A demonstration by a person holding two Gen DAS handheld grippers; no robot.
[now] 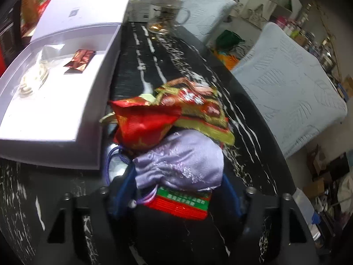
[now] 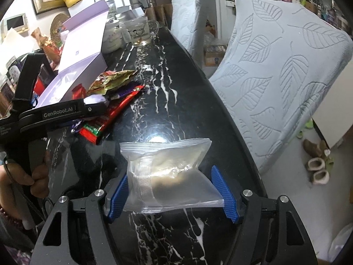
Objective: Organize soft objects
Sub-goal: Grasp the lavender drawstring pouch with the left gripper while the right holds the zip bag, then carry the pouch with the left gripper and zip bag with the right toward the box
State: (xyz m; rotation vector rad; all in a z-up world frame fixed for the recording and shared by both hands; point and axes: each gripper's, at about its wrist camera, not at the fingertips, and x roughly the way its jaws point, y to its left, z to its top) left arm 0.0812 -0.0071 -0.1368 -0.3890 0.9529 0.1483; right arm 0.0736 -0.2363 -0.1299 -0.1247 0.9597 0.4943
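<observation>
My left gripper (image 1: 176,190) has its blue fingers (image 1: 125,190) around a lilac satin drawstring pouch (image 1: 181,163) on the black marble table (image 1: 198,70); contact is hard to judge. A red pouch (image 1: 145,123), a yellow-red snack packet (image 1: 196,103) and a red-green packet (image 1: 183,203) lie piled around it. My right gripper (image 2: 172,196) holds a clear zip bag (image 2: 174,176) between its blue fingers (image 2: 222,194), just above the table. The left gripper (image 2: 64,112) also shows in the right wrist view, over the pile (image 2: 110,88).
An open lilac-white box (image 1: 94,101) with a red sachet (image 1: 79,61) and a white cord stands left of the pile. A glass mug (image 1: 165,17) stands at the table's far end. Two chairs with leaf-pattern covers (image 2: 282,77) line the table's right edge.
</observation>
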